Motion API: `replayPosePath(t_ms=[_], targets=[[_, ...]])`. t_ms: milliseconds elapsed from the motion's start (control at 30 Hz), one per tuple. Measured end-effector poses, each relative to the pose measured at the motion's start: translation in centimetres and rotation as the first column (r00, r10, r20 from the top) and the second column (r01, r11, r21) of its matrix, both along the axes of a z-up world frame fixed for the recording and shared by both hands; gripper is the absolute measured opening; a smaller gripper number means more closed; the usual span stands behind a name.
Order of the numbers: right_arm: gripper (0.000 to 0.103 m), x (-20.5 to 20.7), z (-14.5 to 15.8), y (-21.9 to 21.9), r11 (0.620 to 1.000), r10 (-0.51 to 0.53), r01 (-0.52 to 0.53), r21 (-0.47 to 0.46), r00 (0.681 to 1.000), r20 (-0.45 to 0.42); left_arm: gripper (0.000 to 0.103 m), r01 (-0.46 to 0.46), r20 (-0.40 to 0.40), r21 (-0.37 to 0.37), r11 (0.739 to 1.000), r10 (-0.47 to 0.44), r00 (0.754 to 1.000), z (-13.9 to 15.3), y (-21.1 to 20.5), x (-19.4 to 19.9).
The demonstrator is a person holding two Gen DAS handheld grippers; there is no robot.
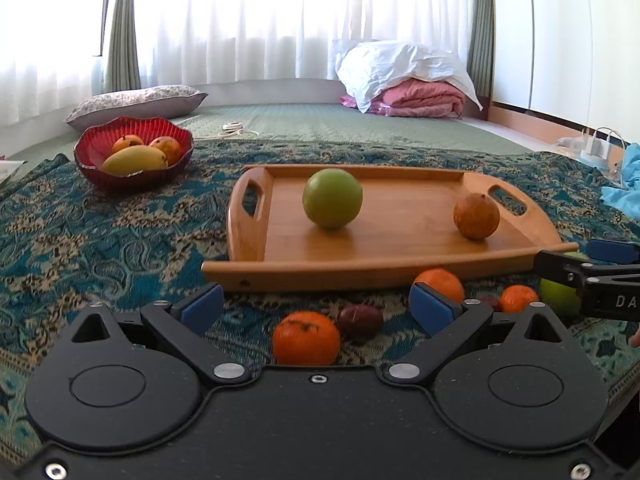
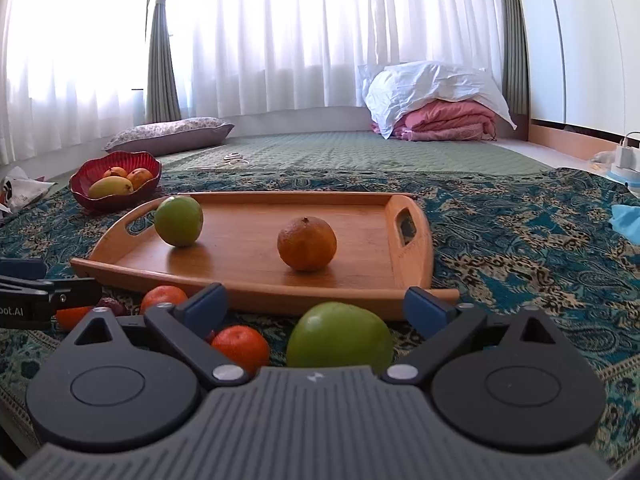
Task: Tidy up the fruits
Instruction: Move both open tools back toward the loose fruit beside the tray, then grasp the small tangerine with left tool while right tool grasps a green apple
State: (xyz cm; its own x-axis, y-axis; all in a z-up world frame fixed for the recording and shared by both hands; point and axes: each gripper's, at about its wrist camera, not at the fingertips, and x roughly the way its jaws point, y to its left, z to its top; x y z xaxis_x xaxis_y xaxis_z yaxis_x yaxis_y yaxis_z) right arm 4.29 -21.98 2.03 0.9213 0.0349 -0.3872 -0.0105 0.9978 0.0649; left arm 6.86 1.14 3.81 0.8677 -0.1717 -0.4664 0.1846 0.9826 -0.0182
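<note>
Bamboo tray (image 2: 412, 264) holds two fruits already; both tools gape wide, empty: the left tool (image 1: 316, 306) over a tangerine (image 1: 306, 338), the right tool (image 2: 316, 306) over a green apple (image 2: 340, 340). Next: close and lift.

White letters "DA" show on the right claw (image 1: 600, 276); "oot.AI" shows on the left claw (image 2: 44, 292).
</note>
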Motion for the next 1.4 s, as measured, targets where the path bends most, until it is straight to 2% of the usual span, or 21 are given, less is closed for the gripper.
replayPosePath(t_ms=[167,333,500,733,900,967,1267,1400], targets=[[0.102,-0.4,-0.6,-0.2,1.000,-0.022,0.022,0.008,1.000,0.000,0.100,-0.019,-0.010,-0.008,1.000,0.019,1.000,-0.8,0.3,-0.4],[0.102,-0.9,-1.2,0.2,0.997,-0.064,0.065,-0.033,0.997,0.036,0.100,-0.025,-0.004,0.000,1.000,0.025,1.000,-1.3,0.6,-0.8],[0.102,-1.2,-1.5,0.1,0.996,-0.084,0.085,-0.015,0.995,0.047,0.096,-0.032,0.004,-0.009,0.999,0.032,0.999,-1.5,0.8,-1.2],[0.096,-1.6,-1.7,0.3,0.997,-0.078,0.078,0.000,0.996,0.045,0.076,-0.039,0.028,-0.007,0.999,0.039,0.999,-1.4,0.9,-1.6],[0.090,-1.8,-1.6,0.4,0.998,-0.065,0.065,0.010,0.997,0.042,0.061,-0.033,0.009,-0.007,0.999,0.033,0.999,-1.5,0.9,-1.5],[0.088,-1.8,-1.6,0.5,0.998,-0.062,0.061,0.014,0.997,0.042,0.050,-0.032,-0.012,-0.010,0.999,0.031,0.999,-1.6,1.0,-1.3],[0.078,-1.7,-1.4,0.4,0.998,-0.063,0.062,0.024,0.997,0.034,0.044,-0.020,-0.037,-0.007,1.000,0.020,0.999,-1.9,0.8,-0.7],[0.077,-1.7,-1.4,0.3,0.998,-0.063,0.062,0.024,0.998,0.030,0.041,-0.015,-0.058,-0.015,1.000,0.014,0.998,-2.2,0.7,-0.3]])
